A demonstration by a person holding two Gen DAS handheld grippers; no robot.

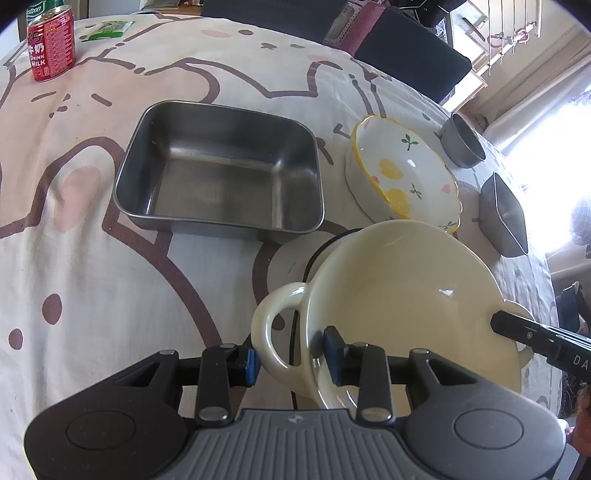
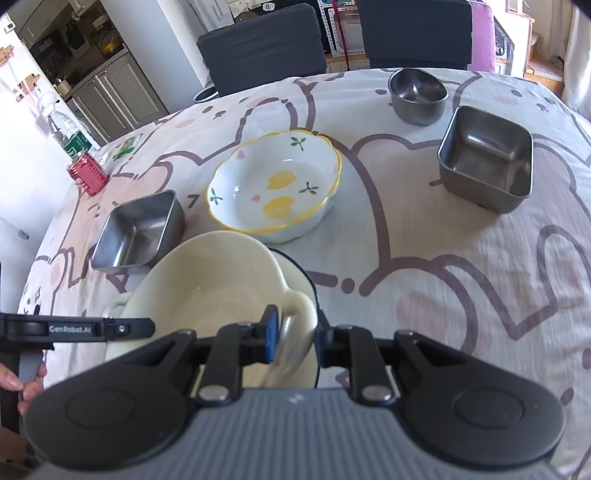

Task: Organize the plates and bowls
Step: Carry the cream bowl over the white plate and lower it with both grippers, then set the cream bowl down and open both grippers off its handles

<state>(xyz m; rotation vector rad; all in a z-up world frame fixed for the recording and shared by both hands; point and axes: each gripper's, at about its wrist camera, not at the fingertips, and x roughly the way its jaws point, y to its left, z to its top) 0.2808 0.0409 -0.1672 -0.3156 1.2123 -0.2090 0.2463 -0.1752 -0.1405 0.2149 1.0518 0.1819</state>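
Left jaws slack astride cream bowl point(image 1: 399, 288) handle, right jaws clamped opposite; "DRINK MILK" can point(image 1: 51, 44) beyond.

Cream bowl point(image 1: 399, 295) covers most of the black-rimmed plate point(image 1: 291, 262) under it; only an arc shows. Bowl's near rim is hidden behind the left tongs point(image 1: 291, 360) at bottom of frame. Green bottle point(image 1: 35, 13) upper left is cut off by the edge, label unreadable. Person's hand point(image 2: 26, 384) at lower left is cropped.
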